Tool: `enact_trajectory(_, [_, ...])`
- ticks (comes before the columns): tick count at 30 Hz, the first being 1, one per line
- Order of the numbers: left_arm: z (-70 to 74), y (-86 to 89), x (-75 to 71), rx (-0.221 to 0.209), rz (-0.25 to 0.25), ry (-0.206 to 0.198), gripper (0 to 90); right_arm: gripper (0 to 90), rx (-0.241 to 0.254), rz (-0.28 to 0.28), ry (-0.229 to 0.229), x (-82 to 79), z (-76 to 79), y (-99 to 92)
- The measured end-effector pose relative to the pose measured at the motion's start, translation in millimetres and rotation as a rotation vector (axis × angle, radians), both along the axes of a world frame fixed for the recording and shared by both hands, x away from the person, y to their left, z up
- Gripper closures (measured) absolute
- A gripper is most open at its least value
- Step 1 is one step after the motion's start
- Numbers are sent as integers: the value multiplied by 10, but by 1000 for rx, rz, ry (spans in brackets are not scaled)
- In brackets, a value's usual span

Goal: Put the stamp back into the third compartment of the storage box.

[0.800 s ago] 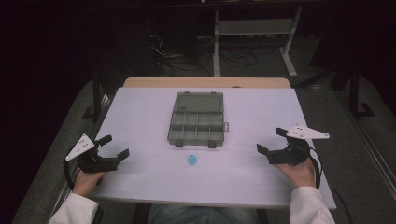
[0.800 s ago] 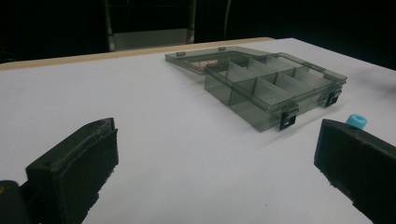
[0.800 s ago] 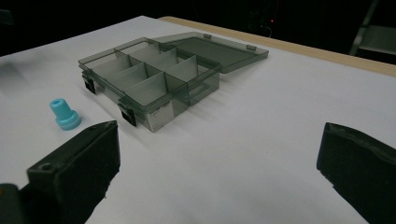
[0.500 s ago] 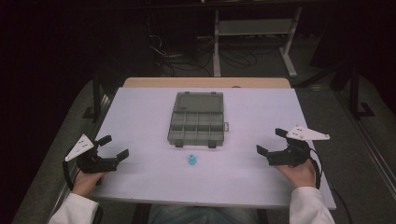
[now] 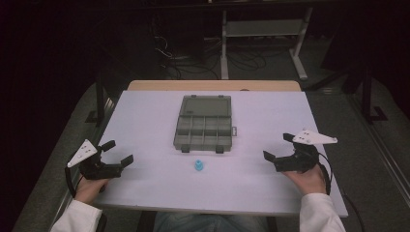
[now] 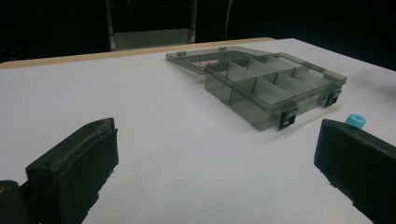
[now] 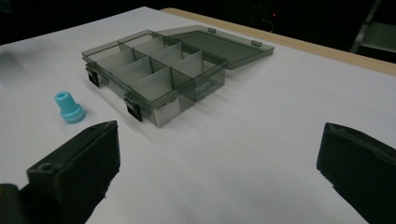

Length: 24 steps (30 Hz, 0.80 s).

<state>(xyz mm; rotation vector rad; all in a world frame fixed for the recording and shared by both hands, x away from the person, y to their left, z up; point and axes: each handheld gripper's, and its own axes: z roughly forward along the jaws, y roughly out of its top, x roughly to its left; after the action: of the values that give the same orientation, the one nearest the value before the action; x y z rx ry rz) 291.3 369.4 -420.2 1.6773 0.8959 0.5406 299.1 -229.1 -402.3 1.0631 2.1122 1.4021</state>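
1. The small blue cap (image 5: 198,166) stands upright on the white desk (image 5: 145,121), just in front of the near edge of the grey compartment box (image 5: 205,125) and apart from it, roughly on the desk's midline.
2. The box lies open, its lid (image 5: 205,105) folded flat away from the person. The divided compartments look empty, and two dark latches face the cap.
3. The left gripper (image 5: 118,153) rests at the left near corner of the desk. Its jaws are released and spread wide with nothing between them. In the left gripper view the cap (image 6: 355,121) peeks out just above the right-hand jaw, so it lies ahead and to that gripper's right.
4. The right gripper (image 5: 279,147) sits at the right near side, jaws likewise released and empty. In the right gripper view the cap (image 7: 69,108) stands ahead and to the left, just above the left-hand jaw, with the box (image 7: 154,70) beyond it.
5. Both grippers lie well apart from the cap, one on either side. Neither is clearly the nearer, though the right one seems slightly closer from the high view.
6. The cap's axis is vertical, with a wider base below and a narrower neck above. I judge that a grasp needs the jaws swung inward toward the midline and closed across the neck from the sides.
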Motion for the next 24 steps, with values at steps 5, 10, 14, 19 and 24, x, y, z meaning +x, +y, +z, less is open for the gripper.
enact_trajectory(5, [1,-10,-12,-3,2,-2,0,0,-6,20,7,16,33,60])
enact_trajectory(10, [1,-1,-12,1,7,-1,0,0,-24,49,19,57,60,158])
enact_trajectory(14, [-2,-5,-14,4,5,-2,0,0,-31,65,29,74,73,203])
enact_trajectory(19, [1,1,-15,10,7,-4,0,0,-38,85,37,104,83,267])
enact_trajectory(24, [1,2,-16,12,7,-5,0,0,-44,101,41,124,89,313])
